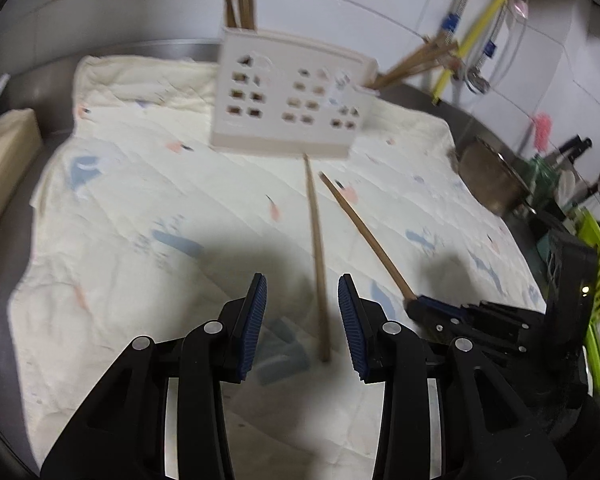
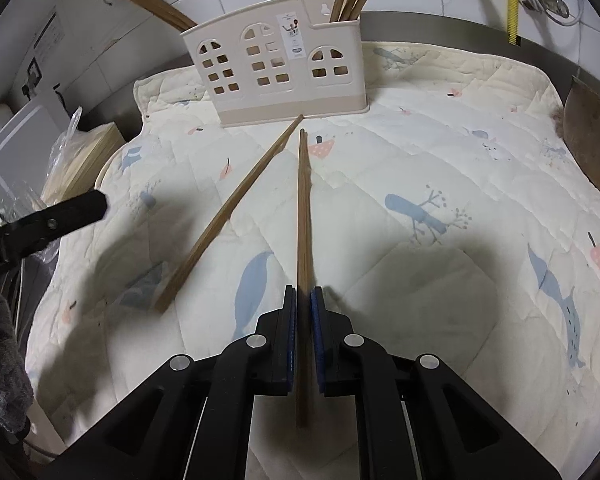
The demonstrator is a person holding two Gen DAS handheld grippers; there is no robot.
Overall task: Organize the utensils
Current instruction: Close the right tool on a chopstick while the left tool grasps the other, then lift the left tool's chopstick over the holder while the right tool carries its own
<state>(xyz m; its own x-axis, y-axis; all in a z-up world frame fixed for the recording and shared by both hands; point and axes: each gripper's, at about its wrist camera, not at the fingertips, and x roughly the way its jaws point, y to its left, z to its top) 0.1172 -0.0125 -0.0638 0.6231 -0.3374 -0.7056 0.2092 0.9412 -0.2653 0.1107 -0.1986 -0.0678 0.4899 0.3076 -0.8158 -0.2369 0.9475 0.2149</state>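
Observation:
A cream house-shaped utensil holder (image 1: 288,100) (image 2: 280,76) stands at the far side of a quilted cloth (image 1: 180,208) (image 2: 440,168), with wooden chopsticks in both end compartments. My left gripper (image 1: 302,320) is open, with a loose wooden chopstick (image 1: 318,264) (image 2: 224,216) lying on the cloth between its fingers. My right gripper (image 2: 304,332) (image 1: 424,308) is shut on a second chopstick (image 2: 304,216) (image 1: 364,232), which points toward the holder.
A metal pot (image 1: 492,180) (image 2: 592,140) sits at the cloth's right edge. A green rack (image 1: 596,280) is further right. A wooden box (image 1: 4,168) (image 2: 84,156) and a white container (image 2: 16,152) stand to the left. A tiled wall with hoses is behind.

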